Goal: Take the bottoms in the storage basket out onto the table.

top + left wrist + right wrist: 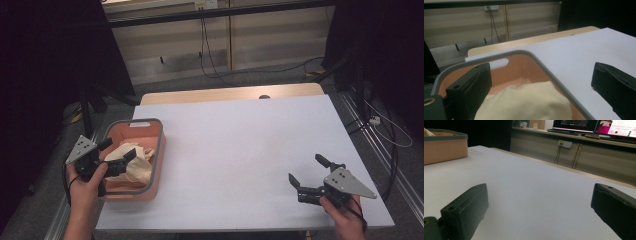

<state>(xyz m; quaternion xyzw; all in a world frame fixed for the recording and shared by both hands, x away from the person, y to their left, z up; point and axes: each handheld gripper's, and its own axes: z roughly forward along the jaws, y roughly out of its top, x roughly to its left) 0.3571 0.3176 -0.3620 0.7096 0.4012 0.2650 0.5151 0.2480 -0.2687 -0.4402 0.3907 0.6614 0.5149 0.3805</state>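
Over the bin (156, 150) at the table's (240, 150) left edge, left gripper (116, 155) hangs with jaws spread wide, gripping nothing; cream cloth (132, 162) lies bunched inside, just below; likely step is a grab, so drop straight down, clear the grey rim, bite a thick fold; right gripper (306, 173) idles well apart, jaws wide, empty. Left gripper view shows one jaw outside the rim; right gripper view adds monitors (596, 125) beyond the table.

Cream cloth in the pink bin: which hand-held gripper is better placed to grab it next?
Left. The left hand-held gripper hangs open over the crumpled cream cloth in the grey-rimmed pink plastic bin. The right hand-held gripper sits open across the white table.
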